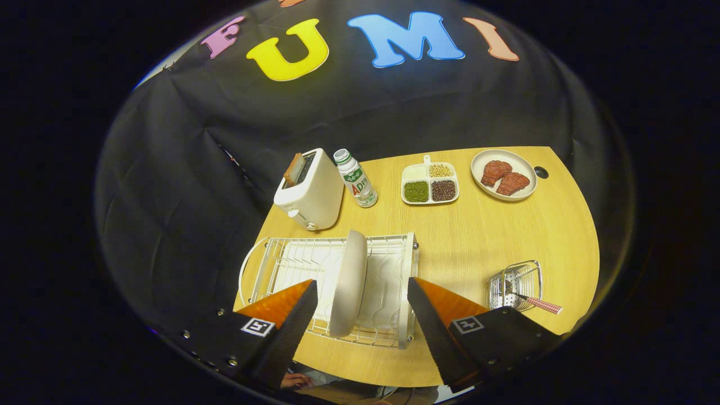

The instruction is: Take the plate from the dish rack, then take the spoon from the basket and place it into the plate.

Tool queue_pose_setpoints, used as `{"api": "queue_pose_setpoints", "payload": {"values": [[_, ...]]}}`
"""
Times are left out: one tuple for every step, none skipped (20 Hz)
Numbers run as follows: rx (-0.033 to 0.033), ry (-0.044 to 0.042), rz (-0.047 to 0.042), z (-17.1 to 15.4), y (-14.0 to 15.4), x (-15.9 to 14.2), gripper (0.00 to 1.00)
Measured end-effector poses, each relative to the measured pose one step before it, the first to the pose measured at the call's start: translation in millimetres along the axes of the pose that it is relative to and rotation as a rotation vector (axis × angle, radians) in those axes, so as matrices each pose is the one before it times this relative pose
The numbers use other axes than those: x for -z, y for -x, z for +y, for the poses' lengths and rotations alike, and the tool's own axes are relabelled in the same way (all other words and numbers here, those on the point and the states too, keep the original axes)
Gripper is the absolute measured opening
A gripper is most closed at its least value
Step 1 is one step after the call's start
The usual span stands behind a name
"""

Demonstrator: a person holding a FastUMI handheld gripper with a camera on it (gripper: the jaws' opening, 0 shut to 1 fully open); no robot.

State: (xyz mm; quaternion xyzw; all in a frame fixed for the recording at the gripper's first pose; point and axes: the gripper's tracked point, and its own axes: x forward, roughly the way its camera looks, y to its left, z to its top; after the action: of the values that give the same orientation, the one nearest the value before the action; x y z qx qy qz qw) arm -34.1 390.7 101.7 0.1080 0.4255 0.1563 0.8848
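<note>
Gripper view is showing the gripper (360,315) spread wide, hovering over the plate (349,284) standing on edge in the dish rack (394,270); the spoon (537,304) is sitting in the basket (514,284) on the tabletop (478,236)

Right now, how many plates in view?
2. One plate upright in the dish rack, between the open tool fingers; one round plate holding meat across the table. The divided tray isn't counted.

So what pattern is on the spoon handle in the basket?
Red-and-white check, on the spoon handle sticking out of the basket; gripper view shows it best.
</note>
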Motion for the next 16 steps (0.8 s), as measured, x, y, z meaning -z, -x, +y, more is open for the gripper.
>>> {"api": "queue_pose_setpoints", "payload": {"values": [[0.01087, -0.00383, 0.01519, 0.68, -5.8, -0.3, 0.99], [0.00367, -0.00483, 0.01463, 1.32, -6.48, 0.39, 0.99], [0.00338, -0.00437, 0.01049, 1.74, -6.53, -1.24, 0.99], [0.0091, 0.00065, 0.01329, 0.49, -4.84, 1.64, 0.99], [0.00379, 0.00305, 0.01241, 1.67, -5.99, -0.44, 0.99], [0.00415, 0.00249, 0.01207, 1.13, -5.24, 2.16, 0.99], [0.00212, 0.00098, 0.01066, 1.24, -5.28, 0.29, 0.99], [0.00654, 0.00147, 0.01035, 0.85, -4.11, 1.19, 0.99], [0.01034, 0.00504, 0.00856, -0.26, -5.29, -0.19, 0.99], [0.02068, 0.00588, 0.01156, -1.89, -5.24, 1.56, 0.99], [0.01779, 0.00437, 0.01415, -1.32, -5.05, 1.05, 0.99], [0.01465, 0.00578, 0.0093, 0.36, -5.56, 2.19, 0.99], [0.01889, 0.00852, 0.01069, -0.52, -5.12, 1.09, 0.99], [0.01369, 0.008, 0.00705, 0.45, -5.63, 2.15, 0.99], [0.01194, 0.00356, 0.00933, 0.87, -4.98, 1.43, 0.99], [0.01147, -0.00262, 0.01389, 1.14, -5.19, 2.98, 0.99]]}}
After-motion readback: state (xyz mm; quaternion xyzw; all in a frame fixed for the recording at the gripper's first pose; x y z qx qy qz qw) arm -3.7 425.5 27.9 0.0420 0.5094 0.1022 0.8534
